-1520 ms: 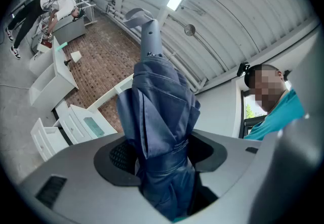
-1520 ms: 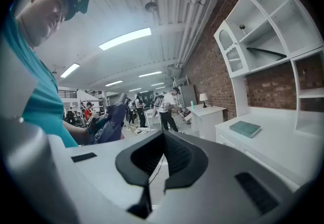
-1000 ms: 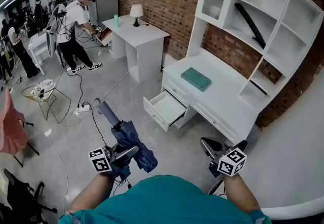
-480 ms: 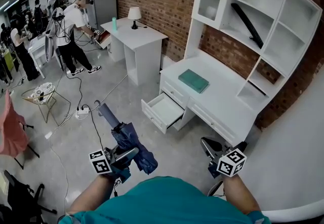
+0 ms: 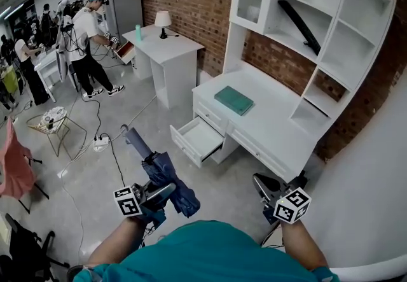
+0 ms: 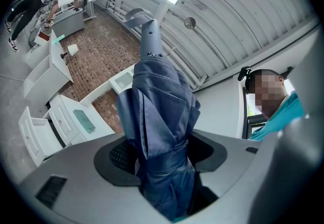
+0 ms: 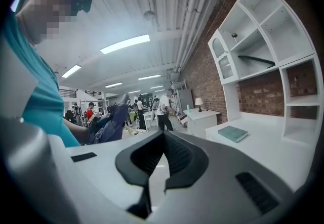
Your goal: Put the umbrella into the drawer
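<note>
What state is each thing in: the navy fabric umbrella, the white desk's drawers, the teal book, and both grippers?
Navy fabric umbrella: folded, strapped shut, held.
White desk's lower drawer: pulled open, looks empty.
Upper drawer: shut.
Teal book: closed, lying flat on the desk.
Left gripper: shut on the umbrella.
Right gripper: shut, empty.

We wear a teal short-sleeved shirt point(image 5: 210, 252). Above the shirt, our grey left gripper point(image 5: 164, 191) and right gripper point(image 5: 262, 183) carry black-and-white marker cubes point(image 5: 128, 201).
</note>
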Demonstrator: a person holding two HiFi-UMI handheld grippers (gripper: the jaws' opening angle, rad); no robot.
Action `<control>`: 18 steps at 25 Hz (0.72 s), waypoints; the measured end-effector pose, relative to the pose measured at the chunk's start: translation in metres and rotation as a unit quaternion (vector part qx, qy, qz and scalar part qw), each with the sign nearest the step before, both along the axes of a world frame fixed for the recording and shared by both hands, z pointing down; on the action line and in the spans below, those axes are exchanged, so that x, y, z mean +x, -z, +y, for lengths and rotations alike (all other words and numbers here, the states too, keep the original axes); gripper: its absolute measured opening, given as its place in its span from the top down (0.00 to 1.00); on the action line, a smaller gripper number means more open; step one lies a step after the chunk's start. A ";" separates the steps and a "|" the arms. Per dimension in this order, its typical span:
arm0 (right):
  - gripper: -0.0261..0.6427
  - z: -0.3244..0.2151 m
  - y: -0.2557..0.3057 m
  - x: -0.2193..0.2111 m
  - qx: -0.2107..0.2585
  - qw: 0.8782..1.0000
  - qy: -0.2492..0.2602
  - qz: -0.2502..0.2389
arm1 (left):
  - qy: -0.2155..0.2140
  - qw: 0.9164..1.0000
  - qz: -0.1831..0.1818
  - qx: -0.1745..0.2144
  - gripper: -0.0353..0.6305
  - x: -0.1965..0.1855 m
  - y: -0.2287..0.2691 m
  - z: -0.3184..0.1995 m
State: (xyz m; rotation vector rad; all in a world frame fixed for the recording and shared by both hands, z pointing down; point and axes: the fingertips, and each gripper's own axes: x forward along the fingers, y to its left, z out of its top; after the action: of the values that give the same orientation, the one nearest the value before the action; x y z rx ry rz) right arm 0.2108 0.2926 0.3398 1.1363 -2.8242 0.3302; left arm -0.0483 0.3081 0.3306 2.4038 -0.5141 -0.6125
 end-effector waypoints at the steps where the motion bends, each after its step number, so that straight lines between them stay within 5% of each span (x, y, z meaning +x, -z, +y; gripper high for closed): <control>1: 0.93 0.002 0.001 0.009 0.002 1.000 -0.001 0.000 | -0.002 1.000 0.002 0.001 0.53 0.009 0.000 0.000; 9: 0.93 0.006 -0.004 0.066 0.002 1.000 -0.013 -0.004 | -0.027 0.999 0.030 -0.005 0.53 0.063 0.001 -0.005; 18: 0.93 -0.031 -0.023 0.048 -0.019 1.000 -0.012 -0.004 | -0.021 0.999 0.029 -0.016 0.53 0.043 -0.015 -0.045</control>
State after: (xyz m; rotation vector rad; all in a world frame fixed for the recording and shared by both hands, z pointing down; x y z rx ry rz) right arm 0.2583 0.2621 0.3624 1.1660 -2.8001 0.3879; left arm -0.0048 0.2629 0.3455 2.3533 -0.4435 -0.6483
